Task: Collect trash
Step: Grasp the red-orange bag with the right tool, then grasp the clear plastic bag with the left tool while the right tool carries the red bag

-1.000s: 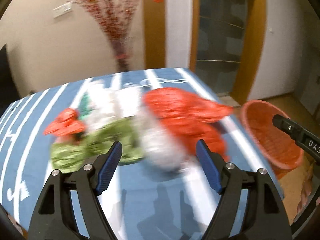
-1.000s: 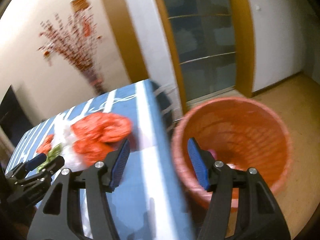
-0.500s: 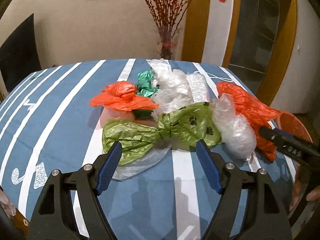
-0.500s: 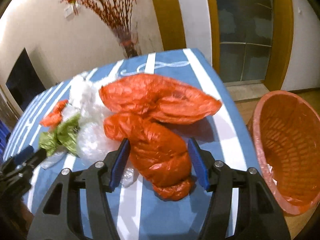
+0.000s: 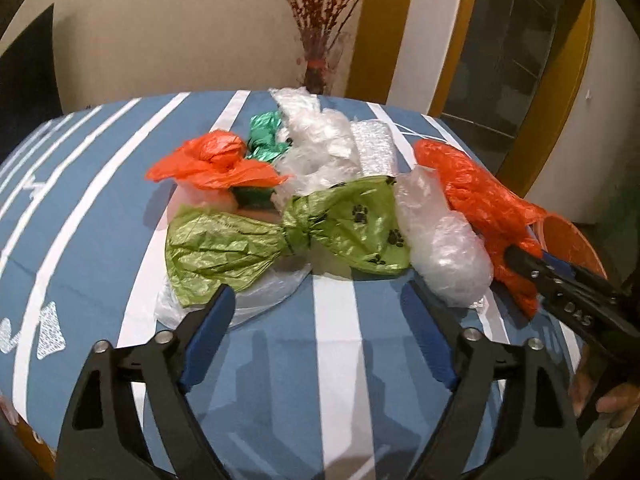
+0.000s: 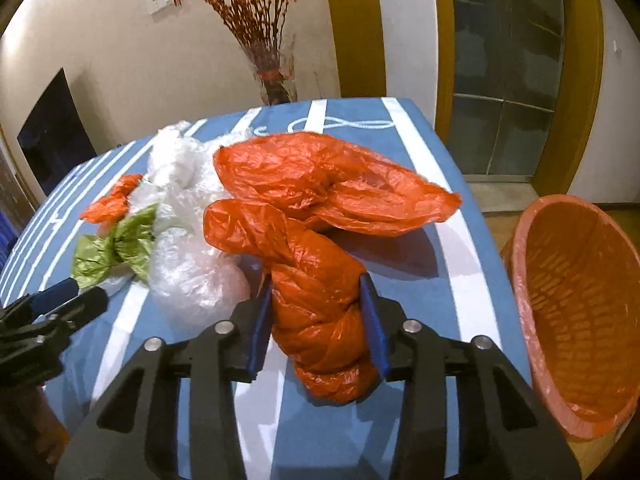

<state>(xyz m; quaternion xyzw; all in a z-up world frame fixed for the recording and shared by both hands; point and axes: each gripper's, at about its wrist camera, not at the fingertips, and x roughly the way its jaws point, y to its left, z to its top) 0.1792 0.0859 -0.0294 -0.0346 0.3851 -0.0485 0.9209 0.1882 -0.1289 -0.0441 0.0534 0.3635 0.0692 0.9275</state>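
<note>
Right fingers (image 6: 316, 312) have narrowed around my red bag (image 6: 316, 280) on the table (image 6: 400, 280). Left fingers (image 5: 320, 336) wide, holding nothing, short of the green bag (image 5: 280, 236).

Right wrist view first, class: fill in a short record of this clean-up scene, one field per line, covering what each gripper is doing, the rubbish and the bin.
right gripper: fingers either side of the big orange bag, about touching; grip uncertain
left gripper: open, empty, near the green bag
other rubbish: clear plastic, small orange bag
surface: blue striped table
bin: orange basket, right of table, tilted
</note>
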